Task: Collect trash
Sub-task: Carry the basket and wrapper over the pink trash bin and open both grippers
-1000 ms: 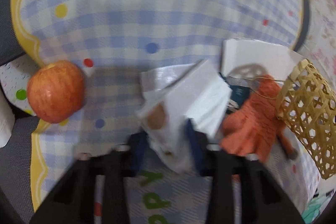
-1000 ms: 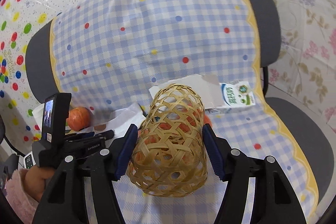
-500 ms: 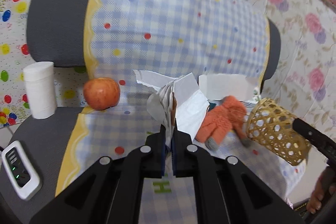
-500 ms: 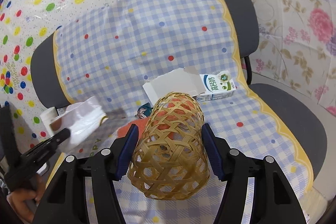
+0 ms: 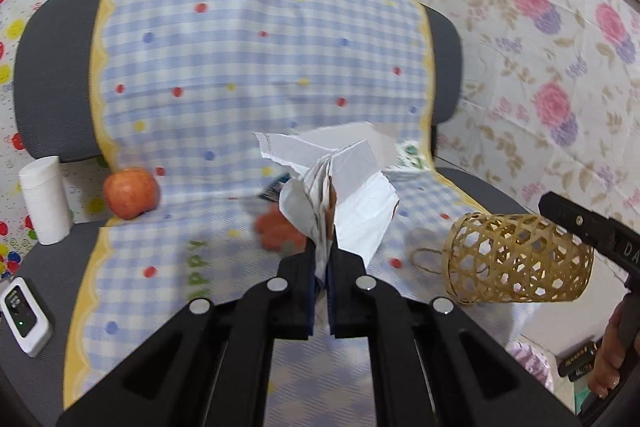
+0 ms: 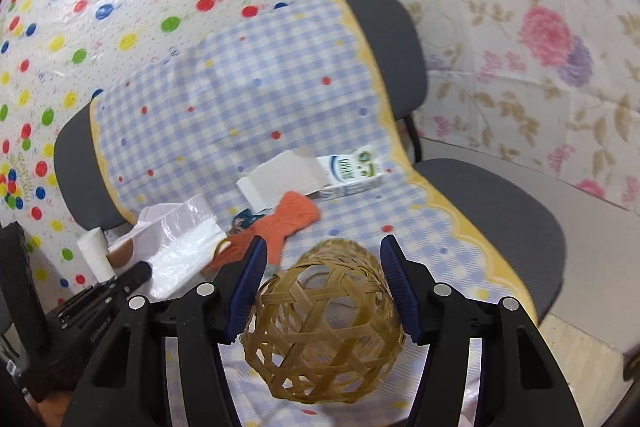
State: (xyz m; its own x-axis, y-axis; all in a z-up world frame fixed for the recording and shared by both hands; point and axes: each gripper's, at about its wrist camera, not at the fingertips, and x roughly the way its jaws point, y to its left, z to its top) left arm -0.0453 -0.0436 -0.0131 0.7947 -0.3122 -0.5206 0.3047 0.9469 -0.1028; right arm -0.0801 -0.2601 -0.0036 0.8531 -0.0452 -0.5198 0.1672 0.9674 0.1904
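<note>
My left gripper (image 5: 323, 259) is shut on a crumpled white plastic wrapper (image 5: 344, 187) and holds it above the checked cloth (image 5: 240, 67); the wrapper also shows in the right wrist view (image 6: 180, 247). My right gripper (image 6: 324, 267) is shut on a woven bamboo basket (image 6: 324, 331), held on its side, open end facing away. The basket shows to the right in the left wrist view (image 5: 516, 259). An orange glove (image 6: 288, 223), a milk carton (image 6: 352, 171) and flattened white cardboard (image 6: 280, 175) lie on the cloth.
An apple (image 5: 130, 193) lies at the cloth's left edge. A white paper roll (image 5: 44, 199) stands beside it. A small white device (image 5: 24, 311) lies on the grey seat. A small dark packet (image 6: 242, 219) lies by the glove.
My left gripper closed on the wrapper and lifted it off the cloth, pulling back. My right gripper with the basket rose and drew back toward the seat's front.
</note>
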